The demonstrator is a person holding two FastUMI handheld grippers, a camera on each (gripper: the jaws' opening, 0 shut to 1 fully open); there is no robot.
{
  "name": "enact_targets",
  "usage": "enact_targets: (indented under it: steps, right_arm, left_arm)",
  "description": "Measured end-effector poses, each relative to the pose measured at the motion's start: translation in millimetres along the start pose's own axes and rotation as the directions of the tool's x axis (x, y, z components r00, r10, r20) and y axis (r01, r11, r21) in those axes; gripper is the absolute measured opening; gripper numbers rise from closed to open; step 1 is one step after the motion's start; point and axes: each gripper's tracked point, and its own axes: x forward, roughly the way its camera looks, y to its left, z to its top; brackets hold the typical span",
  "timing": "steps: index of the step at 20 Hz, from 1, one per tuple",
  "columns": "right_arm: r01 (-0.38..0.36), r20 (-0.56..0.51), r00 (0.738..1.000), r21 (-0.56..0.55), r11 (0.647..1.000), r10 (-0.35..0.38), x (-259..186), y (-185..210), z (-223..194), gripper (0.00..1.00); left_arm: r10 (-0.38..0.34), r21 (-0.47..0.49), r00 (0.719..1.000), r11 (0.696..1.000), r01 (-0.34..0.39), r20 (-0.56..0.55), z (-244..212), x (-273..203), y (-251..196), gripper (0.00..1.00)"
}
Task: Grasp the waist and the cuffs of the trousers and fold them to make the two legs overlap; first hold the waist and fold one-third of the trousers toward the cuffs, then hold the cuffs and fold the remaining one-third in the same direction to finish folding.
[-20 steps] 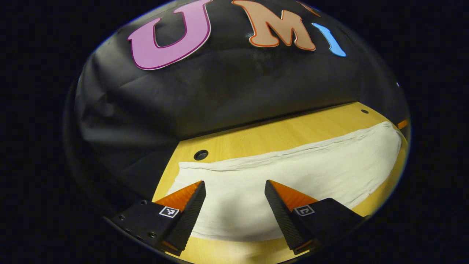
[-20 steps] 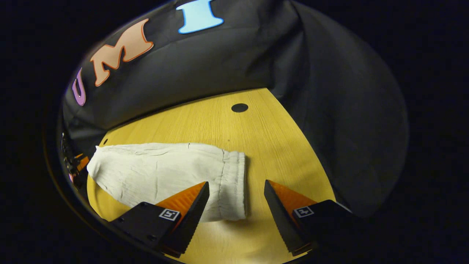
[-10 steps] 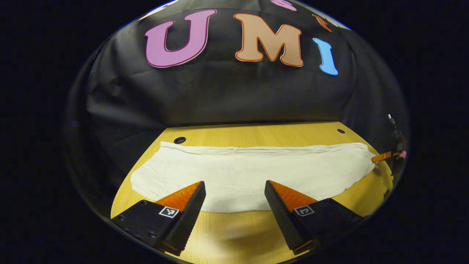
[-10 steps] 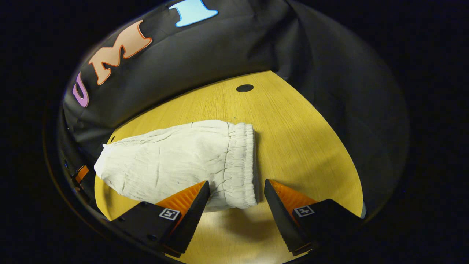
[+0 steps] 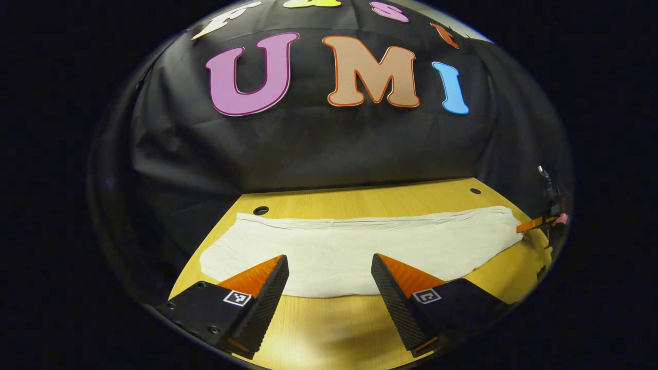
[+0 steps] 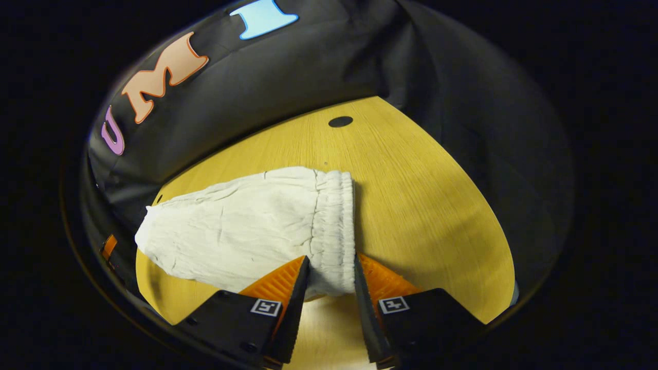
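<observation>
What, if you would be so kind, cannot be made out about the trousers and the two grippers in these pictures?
- Right gripper view: whether the right gripper truly pinches the waistband; the fingers hide the contact.
- Left gripper view: the waist end of the trousers is squeezed at the fisheye's edge.
- Left gripper view: the trousers' near edge is partly hidden behind the left gripper.

trousers (image 6: 247,226): off-white, plain, crinkled; gathered ribbed waistband (image 6: 334,226) same shade, centre of right gripper view. table (image 6: 426,205): yellow wood grain w/ dark round holes (image 6: 340,122). Backdrop cloth (image 5: 308,149): black, upper frame.
</observation>
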Motion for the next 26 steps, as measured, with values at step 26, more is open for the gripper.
enact_targets:
  steps: [26]
  right_arm:
    - [0.075,0.269,0.959,0.066,0.995,-0.09,-81,45,54,0.11]
  left_arm:
    - [-0.181,0.047,0.98,0.983,0.178,0.081,23,-20,-11,0.97]
